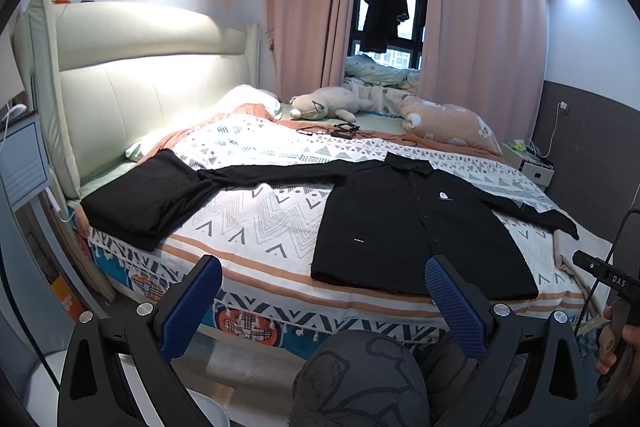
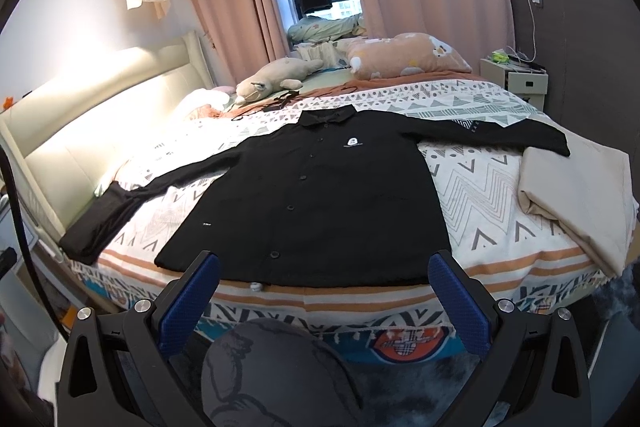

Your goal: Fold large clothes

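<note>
A black long-sleeved button shirt [image 1: 416, 227] lies flat, front up, on the patterned bedspread [image 1: 260, 211], sleeves spread out to both sides; it also shows in the right wrist view [image 2: 320, 195]. Its hem lies near the front edge of the bed. My left gripper [image 1: 324, 291] is open and empty, held in front of the bed edge, left of the shirt's hem. My right gripper [image 2: 324, 287] is open and empty, just in front of the hem's middle. A folded black garment [image 1: 144, 203] lies at the bed's left, under the left sleeve's end.
A folded beige cloth [image 2: 580, 195] lies at the bed's right edge. A plush toy [image 1: 328, 105], a pink pillow [image 1: 448, 125] and black cables [image 1: 340, 131] lie at the far side. A padded headboard [image 1: 132, 83] stands left, a nightstand [image 2: 516, 79] far right.
</note>
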Demonstrator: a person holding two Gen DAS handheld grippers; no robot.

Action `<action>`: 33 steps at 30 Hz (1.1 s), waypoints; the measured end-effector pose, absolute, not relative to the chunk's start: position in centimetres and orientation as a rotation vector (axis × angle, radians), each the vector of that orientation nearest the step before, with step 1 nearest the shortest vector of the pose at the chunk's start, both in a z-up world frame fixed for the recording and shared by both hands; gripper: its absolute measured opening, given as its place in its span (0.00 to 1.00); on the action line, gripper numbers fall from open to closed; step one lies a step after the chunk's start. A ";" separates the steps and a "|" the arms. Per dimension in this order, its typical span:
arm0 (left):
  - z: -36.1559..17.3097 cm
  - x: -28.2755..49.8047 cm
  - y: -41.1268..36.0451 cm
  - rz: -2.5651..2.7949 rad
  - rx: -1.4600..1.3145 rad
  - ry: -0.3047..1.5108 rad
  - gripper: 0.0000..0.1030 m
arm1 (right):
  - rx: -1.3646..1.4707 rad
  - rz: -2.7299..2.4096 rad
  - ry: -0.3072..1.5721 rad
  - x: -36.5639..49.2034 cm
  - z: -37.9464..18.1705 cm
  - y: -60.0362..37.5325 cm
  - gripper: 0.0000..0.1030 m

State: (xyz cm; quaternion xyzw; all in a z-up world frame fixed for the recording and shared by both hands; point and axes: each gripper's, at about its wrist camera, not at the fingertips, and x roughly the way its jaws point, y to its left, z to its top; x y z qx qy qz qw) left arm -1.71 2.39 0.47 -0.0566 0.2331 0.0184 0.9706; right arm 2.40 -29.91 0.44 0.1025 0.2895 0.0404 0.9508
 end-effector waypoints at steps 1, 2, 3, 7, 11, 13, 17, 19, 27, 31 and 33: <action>0.4 -1.6 2.4 0.040 -0.111 0.475 0.99 | 0.205 0.082 0.589 2.6 0.4 -29.9 1.00; 0.3 -1.4 2.4 0.041 -0.106 0.480 0.99 | 0.203 0.082 0.591 2.7 0.4 -29.8 1.00; 0.2 -1.1 2.3 0.045 -0.097 0.487 0.99 | 0.203 0.082 0.592 2.8 0.3 -29.8 1.00; 0.0 -0.2 2.4 0.046 -0.094 0.501 0.99 | 0.211 0.084 0.610 3.8 -0.1 -29.9 1.00; -0.2 1.0 2.5 0.046 -0.098 0.513 0.99 | 0.214 0.081 0.613 4.6 -0.2 -30.1 1.00; -0.3 1.7 2.5 0.047 -0.098 0.521 0.99 | 0.219 0.081 0.616 5.3 -0.2 -30.2 1.00; -0.4 3.0 2.4 0.052 -0.102 0.530 0.99 | 0.219 0.087 0.621 6.9 -0.2 -30.0 1.00; -0.4 3.9 2.4 0.055 -0.103 0.537 0.99 | 0.216 0.090 0.624 7.8 -0.2 -29.8 1.00; 0.0 7.1 2.7 0.106 -0.108 0.542 0.99 | 0.185 0.132 0.607 12.4 1.1 -28.6 1.00; 0.5 9.2 3.1 0.128 -0.116 0.536 0.99 | 0.171 0.154 0.604 15.1 1.6 -28.1 1.00; 0.6 10.3 3.4 0.137 -0.127 0.538 0.99 | 0.170 0.163 0.607 16.4 1.8 -27.9 1.00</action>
